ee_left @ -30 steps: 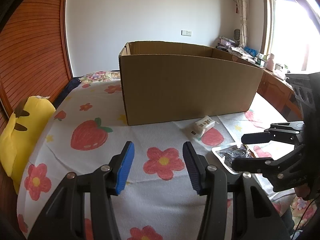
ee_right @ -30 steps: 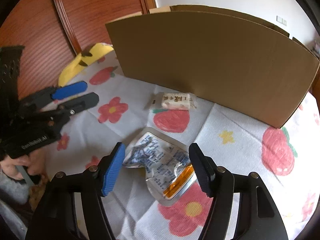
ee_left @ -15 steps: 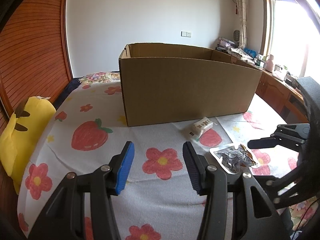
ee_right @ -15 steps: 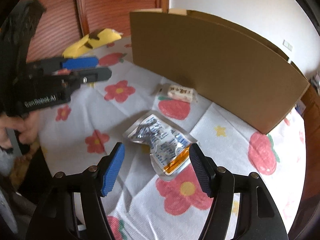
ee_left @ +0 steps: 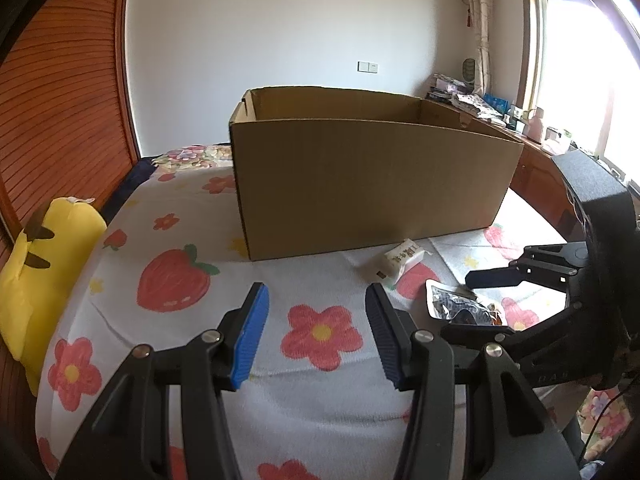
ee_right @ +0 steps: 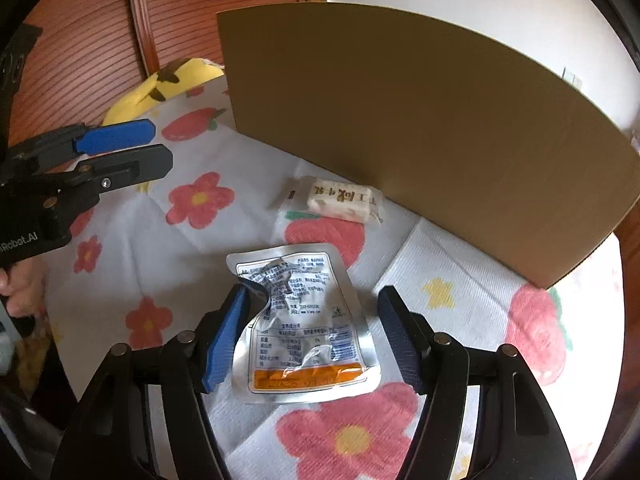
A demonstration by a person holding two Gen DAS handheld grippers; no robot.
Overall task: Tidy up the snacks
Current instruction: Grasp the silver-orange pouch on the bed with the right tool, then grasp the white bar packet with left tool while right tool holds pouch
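As the silver pouch (ee_right: pixel 298 332) slides between its fingers, the right gripper (ee_right: pixel 310 342) is closing but not yet clamped.
Compared with a second ago, this gripper has dropped lower over the pouch on the floral cloth (ee_right: pixel 192 248), near the cardboard box (ee_right: pixel 400 128). A white bar (ee_right: pixel 338 199) waits beside it; the left gripper (ee_left: pixel 316 336) hovers apart, empty.

Right gripper (ee_right: pixel 312 336): my fingers straddle the silver snack pouch (ee_right: pixel 304 328) and are closing; left pad at its crumpled edge, right pad apart from it.
Pouch: flat on the flower-print bed cover (ee_right: pixel 460 292).
Wrapped white snack bar (ee_right: pixel 340 200): beyond the pouch, just beside the cardboard box (ee_right: pixel 420 120).
Left gripper (ee_right: pixel 116 152): off left, nothing between its fingers.
Yellow plush (ee_right: pixel 168 84): by the box corner.
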